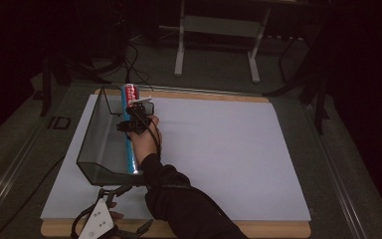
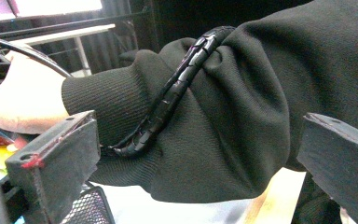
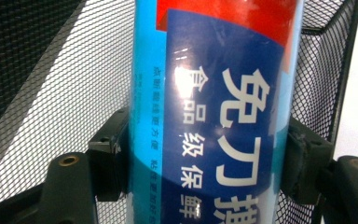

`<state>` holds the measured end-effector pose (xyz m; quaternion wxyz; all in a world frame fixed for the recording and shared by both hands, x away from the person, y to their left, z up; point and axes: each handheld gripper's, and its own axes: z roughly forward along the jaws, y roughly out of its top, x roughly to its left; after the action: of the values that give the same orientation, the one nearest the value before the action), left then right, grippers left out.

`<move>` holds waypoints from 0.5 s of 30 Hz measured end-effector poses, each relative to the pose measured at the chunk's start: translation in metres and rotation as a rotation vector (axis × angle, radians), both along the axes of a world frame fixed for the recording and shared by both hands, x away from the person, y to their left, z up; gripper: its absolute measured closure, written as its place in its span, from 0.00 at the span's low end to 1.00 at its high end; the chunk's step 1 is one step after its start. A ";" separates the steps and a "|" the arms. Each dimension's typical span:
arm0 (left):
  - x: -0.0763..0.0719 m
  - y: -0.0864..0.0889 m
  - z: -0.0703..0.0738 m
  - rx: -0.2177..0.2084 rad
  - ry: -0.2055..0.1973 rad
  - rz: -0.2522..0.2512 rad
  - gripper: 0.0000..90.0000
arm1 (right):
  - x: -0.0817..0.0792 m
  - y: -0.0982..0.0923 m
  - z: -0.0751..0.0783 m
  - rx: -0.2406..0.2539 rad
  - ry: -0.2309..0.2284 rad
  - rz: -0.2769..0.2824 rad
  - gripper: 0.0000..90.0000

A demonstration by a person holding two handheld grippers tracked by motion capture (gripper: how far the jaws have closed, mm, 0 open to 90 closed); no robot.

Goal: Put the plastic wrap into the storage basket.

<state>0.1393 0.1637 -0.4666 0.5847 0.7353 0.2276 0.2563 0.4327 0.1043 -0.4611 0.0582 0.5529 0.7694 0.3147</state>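
Two risks stand out. The long blue box of cling film (image 3: 214, 112) is clamped across its width by the right gripper (image 1: 135, 122), and in the high view it stands on end inside the black wire-mesh basket (image 1: 92, 144), leaning against the basket's right-hand wall with its red top poking above the rim at the far end. A tall, narrow box held somewhere along its middle has a lot of leverage — my guess is that if the pads let go before the lower end is seated on the basket floor, the box would tip, either clattering down flat into the basket or toppling over the wall onto the pale table mat (image 1: 219, 149). The glossy wrapper could also slide through the pads if the hold loosens.

In the right gripper view both black jaws press on the box's sides, mesh behind them. The right hand (image 1: 144, 142) reaches forward from a dark sleeve (image 2: 223, 116), wrist roughly level over the basket's near corner.

At the near table edge the left gripper (image 1: 110, 228) sits low with its jaws standing wide apart, nothing between them — its camera looks straight at the right forearm's sleeve and cable.
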 end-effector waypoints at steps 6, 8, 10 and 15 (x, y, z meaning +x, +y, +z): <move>0.000 0.000 0.000 0.001 0.002 -0.002 0.01 | 0.003 -0.002 -0.005 -0.012 0.017 -0.009 0.33; 0.000 0.000 0.000 0.000 0.003 -0.001 0.01 | 0.003 -0.002 -0.006 -0.020 0.001 -0.002 0.33; 0.001 -0.001 0.000 0.002 0.004 -0.001 0.01 | 0.003 -0.002 -0.006 -0.019 0.004 0.001 0.33; 0.001 -0.001 0.000 0.002 0.004 -0.002 0.01 | 0.005 -0.004 -0.004 -0.020 0.005 0.031 0.30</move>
<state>0.1400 0.1630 -0.4669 0.5836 0.7368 0.2276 0.2545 0.4380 0.1001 -0.4653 0.0571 0.5409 0.7811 0.3066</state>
